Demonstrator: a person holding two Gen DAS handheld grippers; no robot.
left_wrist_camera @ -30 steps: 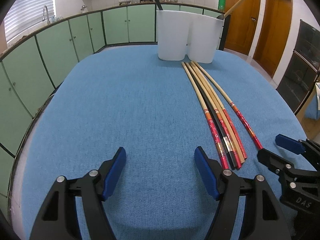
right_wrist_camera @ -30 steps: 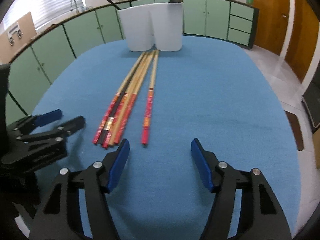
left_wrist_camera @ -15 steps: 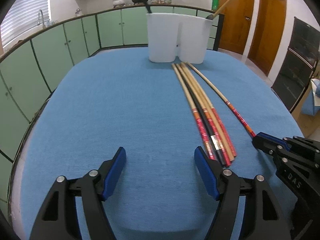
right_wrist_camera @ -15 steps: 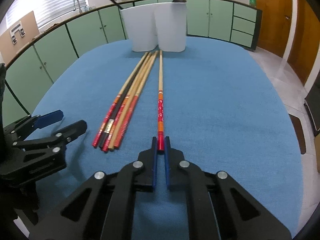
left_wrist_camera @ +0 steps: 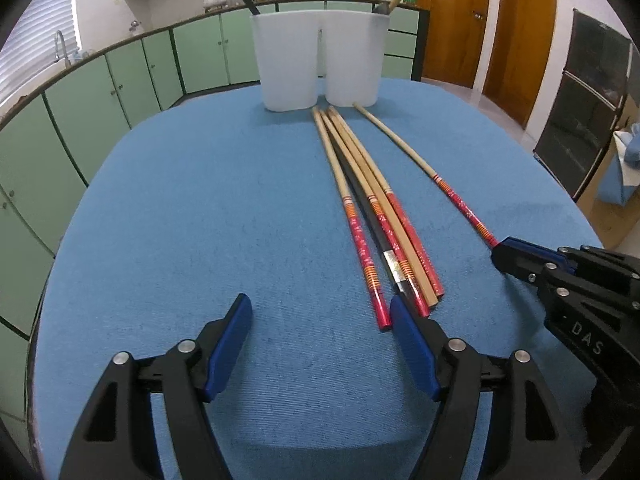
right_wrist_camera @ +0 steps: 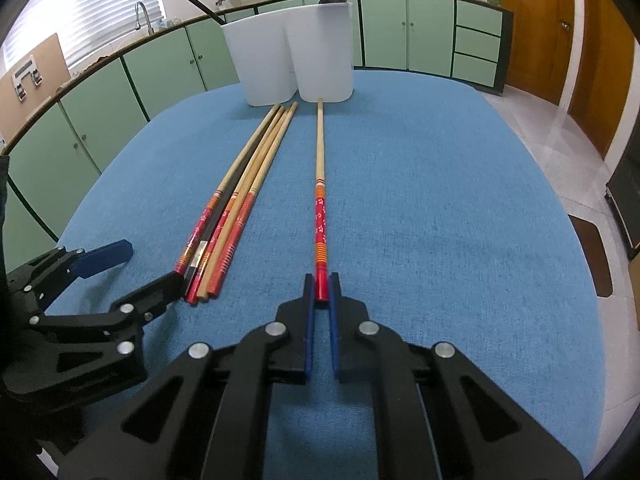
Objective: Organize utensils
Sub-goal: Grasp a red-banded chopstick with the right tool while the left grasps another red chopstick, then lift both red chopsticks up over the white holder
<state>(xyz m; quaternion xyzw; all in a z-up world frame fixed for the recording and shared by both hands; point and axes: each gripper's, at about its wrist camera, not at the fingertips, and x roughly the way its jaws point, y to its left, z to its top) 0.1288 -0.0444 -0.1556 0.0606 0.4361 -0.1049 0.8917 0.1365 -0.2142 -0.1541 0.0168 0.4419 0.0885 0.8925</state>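
Observation:
My right gripper [right_wrist_camera: 321, 286] is shut on the red end of a single long wooden chopstick [right_wrist_camera: 320, 184], whose far tip lies near the white two-part utensil holder [right_wrist_camera: 294, 56]. That chopstick also shows in the left wrist view [left_wrist_camera: 424, 168], with the right gripper [left_wrist_camera: 500, 250] at its red end. A bundle of several long chopsticks [left_wrist_camera: 368, 208] lies on the blue tablecloth [left_wrist_camera: 200, 200]; it also shows in the right wrist view [right_wrist_camera: 240, 196]. My left gripper [left_wrist_camera: 320, 328] is open and empty, its right finger close to the bundle's red ends. The holder [left_wrist_camera: 320, 60] has a dark utensil and a wooden-handled one in it.
Green kitchen cabinets [left_wrist_camera: 120, 76] curve round behind the table. Wooden doors [left_wrist_camera: 480, 20] stand at the back right. The table's edge drops to a tiled floor on the right [right_wrist_camera: 560, 120].
My right gripper closed on the single chopstick's red end, and the chopstick swung away from the bundle. My left gripper moved forward towards the bundle's red ends, still open.

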